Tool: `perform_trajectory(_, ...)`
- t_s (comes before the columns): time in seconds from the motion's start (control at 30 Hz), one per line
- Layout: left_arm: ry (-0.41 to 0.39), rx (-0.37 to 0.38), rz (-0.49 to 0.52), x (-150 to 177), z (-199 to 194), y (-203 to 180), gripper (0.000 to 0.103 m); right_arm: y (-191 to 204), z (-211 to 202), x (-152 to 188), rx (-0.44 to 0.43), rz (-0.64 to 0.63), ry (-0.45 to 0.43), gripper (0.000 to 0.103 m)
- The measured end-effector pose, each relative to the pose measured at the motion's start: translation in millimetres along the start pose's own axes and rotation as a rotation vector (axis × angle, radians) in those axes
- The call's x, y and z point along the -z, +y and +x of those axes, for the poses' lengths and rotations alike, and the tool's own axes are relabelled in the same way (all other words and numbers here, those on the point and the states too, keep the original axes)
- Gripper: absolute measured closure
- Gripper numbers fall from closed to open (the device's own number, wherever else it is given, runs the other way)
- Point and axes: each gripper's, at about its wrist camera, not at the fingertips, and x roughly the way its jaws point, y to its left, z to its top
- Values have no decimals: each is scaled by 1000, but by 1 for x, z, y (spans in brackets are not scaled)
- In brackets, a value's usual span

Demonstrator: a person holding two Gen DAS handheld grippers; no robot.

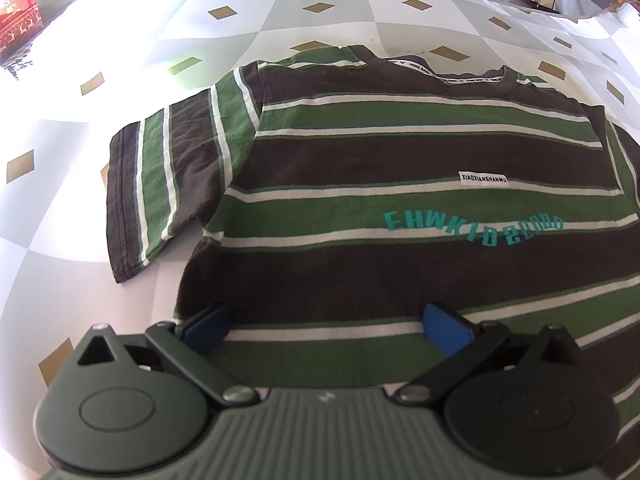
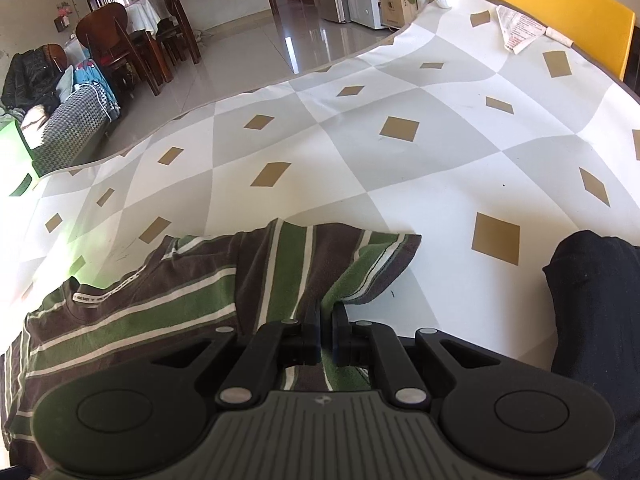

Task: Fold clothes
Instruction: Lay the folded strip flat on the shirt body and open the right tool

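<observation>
A brown, green and white striped T-shirt lies front up on the checked tablecloth, its collar at the far side. One short sleeve is spread out flat to the left. My left gripper hovers open over the shirt's lower part, its blue pads wide apart with nothing between them. In the right wrist view the T-shirt fills the lower left, and my right gripper is shut on the other sleeve, which is bunched and lifted slightly off the cloth.
The tablecloth stretches far ahead of the right gripper. A dark sleeve of the person enters at the right. A folded paper and a yellow chair are at the far right corner. A red box sits far left.
</observation>
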Motion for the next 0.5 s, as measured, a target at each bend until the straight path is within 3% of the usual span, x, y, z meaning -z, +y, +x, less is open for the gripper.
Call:
perform_trajectory(0.27,-5,-1,-4,1,0,0,0,42,-22,-2,-118,-122,-82,97)
perform_trajectory(0.5,-9,-2,-10,1,-1,0,0,87,-27,16,-232,-291,-85,97)
